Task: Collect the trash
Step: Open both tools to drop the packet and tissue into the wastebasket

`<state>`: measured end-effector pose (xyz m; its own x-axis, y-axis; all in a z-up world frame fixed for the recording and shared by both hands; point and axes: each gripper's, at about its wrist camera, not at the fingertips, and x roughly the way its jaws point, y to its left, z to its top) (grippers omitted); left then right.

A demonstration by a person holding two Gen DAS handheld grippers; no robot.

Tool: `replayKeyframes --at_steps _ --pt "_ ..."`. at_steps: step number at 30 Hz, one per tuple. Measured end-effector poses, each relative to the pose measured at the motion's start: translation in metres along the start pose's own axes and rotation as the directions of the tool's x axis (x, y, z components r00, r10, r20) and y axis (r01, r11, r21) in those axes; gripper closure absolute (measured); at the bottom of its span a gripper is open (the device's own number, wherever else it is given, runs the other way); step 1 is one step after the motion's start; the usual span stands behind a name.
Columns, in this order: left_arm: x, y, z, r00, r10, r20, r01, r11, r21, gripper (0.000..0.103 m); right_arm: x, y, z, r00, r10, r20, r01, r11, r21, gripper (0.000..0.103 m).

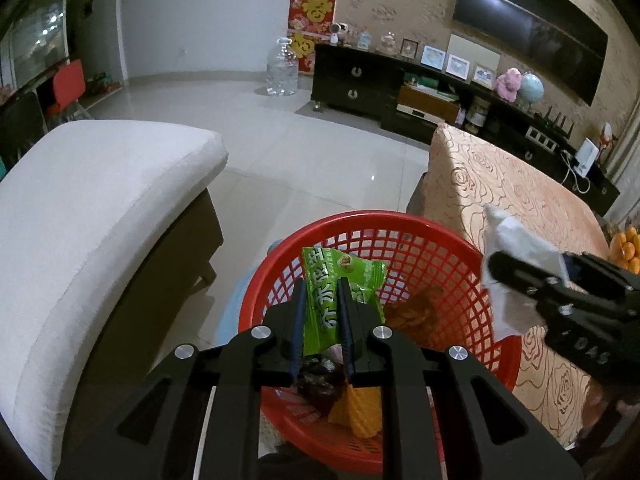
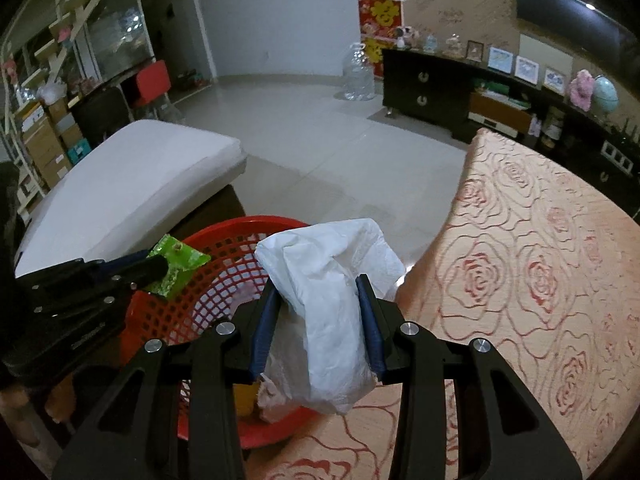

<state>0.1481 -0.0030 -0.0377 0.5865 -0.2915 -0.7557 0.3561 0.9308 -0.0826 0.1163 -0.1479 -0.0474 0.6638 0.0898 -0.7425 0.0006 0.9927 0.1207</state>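
My left gripper [image 1: 322,286] is shut on a green snack wrapper [image 1: 338,276] and holds it above the red mesh basket [image 1: 424,232]. Brown, dark and orange scraps lie inside the basket. The same wrapper [image 2: 176,264] and left gripper [image 2: 154,270] show at the left in the right wrist view. My right gripper [image 2: 318,284] is shut on a crumpled white tissue [image 2: 332,304], just to the right of the basket [image 2: 224,264], over the edge of the table. In the left wrist view the right gripper [image 1: 516,276] and its tissue [image 1: 516,240] hang at the basket's right rim.
A table with a rose-patterned cloth [image 2: 532,288] lies to the right. A white cushioned seat [image 1: 92,208] stands on the left. Pale floor tiles [image 1: 304,152] stretch beyond the basket to a dark TV cabinet [image 1: 360,80] and a large water bottle [image 1: 282,68]. Oranges [image 1: 626,248] sit at the far right.
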Motion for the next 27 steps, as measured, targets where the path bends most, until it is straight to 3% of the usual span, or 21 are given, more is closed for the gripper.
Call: replayKeyframes --at_steps 10,27 --pt "0.002 0.0 0.001 1.0 -0.001 -0.014 0.0 1.0 -0.009 0.089 0.021 0.012 0.007 0.999 0.024 -0.045 -0.025 0.999 -0.038 0.065" --pt "0.013 0.001 0.0 0.999 0.011 -0.036 -0.012 1.0 -0.017 0.08 0.046 0.017 0.01 0.99 0.073 -0.121 -0.077 0.997 -0.025 0.063"
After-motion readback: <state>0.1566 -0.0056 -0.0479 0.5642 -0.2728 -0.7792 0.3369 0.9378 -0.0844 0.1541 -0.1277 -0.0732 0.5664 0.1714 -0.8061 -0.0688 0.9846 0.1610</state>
